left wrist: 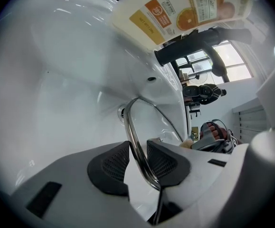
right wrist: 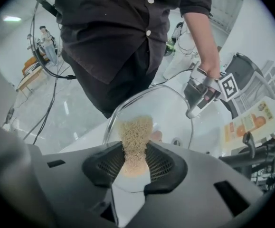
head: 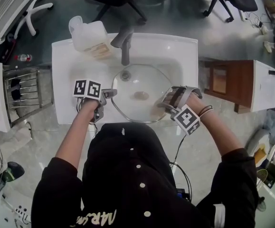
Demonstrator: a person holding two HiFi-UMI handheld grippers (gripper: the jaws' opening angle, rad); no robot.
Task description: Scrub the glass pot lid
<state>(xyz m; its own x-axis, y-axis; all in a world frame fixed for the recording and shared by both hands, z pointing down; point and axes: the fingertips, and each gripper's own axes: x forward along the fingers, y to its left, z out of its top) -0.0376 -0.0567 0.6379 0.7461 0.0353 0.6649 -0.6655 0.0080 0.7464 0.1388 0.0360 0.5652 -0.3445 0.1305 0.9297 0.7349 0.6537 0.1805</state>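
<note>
Scrubbing is judged to be under way but not finished. The white ceramic sink basin (head: 175, 56) is occupied by the round, steel-rimmed glass pot lid (head: 137, 87), which is held tilted over the bowl and spans most of it. Its left rim is pinched between the pads of the left gripper (head: 108, 95). A tan fibrous scrub pad (right wrist: 135, 139) is clamped in the jaws of the right gripper (head: 165, 104) and pressed against the glass near the lid's right edge. No suds or running water can be seen, so how much of the glass has been covered cannot be told. Rinsing is presumed to remain.

2 containers are in view. The basin holds only the lid, with the drain (head: 125, 75) showing through the glass. A translucent plastic bottle with an orange label (head: 87, 36) lies on the rear ledge, left of the dark tap (head: 124, 42). Its fill level cannot be judged.
</note>
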